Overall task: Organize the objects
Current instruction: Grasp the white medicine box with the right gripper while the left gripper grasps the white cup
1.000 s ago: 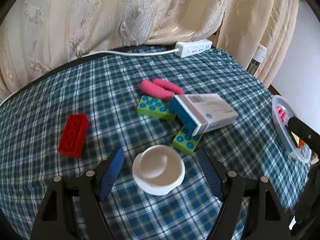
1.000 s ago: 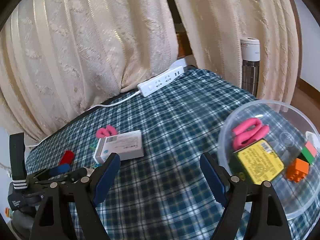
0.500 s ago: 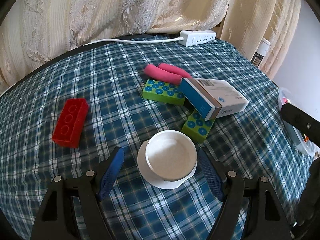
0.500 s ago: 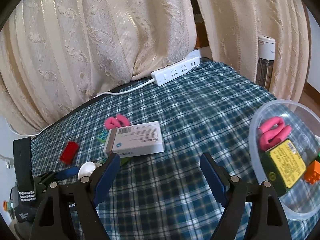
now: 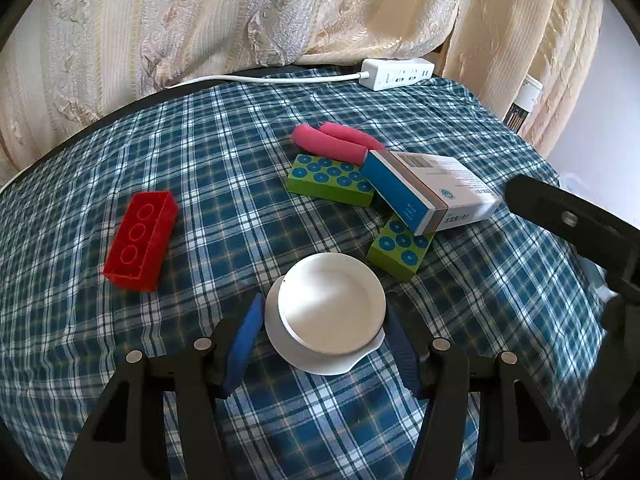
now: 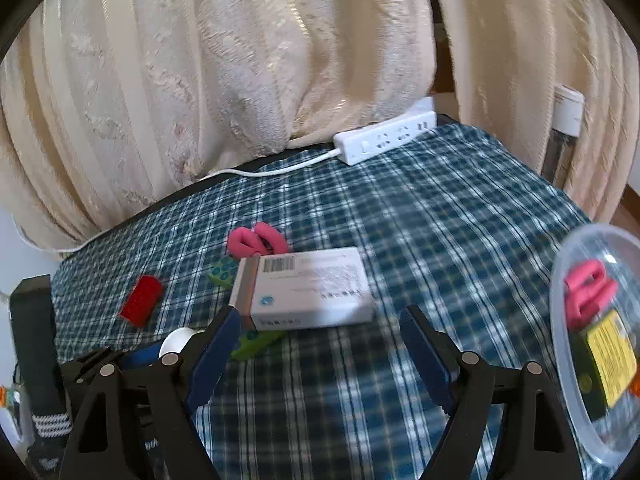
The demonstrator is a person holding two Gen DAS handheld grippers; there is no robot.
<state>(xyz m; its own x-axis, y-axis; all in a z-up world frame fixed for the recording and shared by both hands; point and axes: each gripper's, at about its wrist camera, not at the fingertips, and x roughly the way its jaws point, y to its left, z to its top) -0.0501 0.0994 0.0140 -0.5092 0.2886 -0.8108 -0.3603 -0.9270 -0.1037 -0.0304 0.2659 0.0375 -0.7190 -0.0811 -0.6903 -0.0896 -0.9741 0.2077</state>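
My left gripper has its blue pads on both sides of a small white cup on the plaid cloth, shut on it. Beyond it lie a red brick, two green dotted blocks, a pink clip and a white and blue box resting on the blocks. My right gripper is open and empty, just short of the box. A clear bowl at the right holds a pink clip and a yellow box.
A white power strip with its cord lies at the table's far edge, against cream curtains. A bottle with a white cap stands behind the far right corner. The right gripper's body reaches into the left wrist view.
The left gripper has closed in around the white cup, and its fingers have narrowed onto it. The right gripper has swung left from the clear bowl towards the white box.
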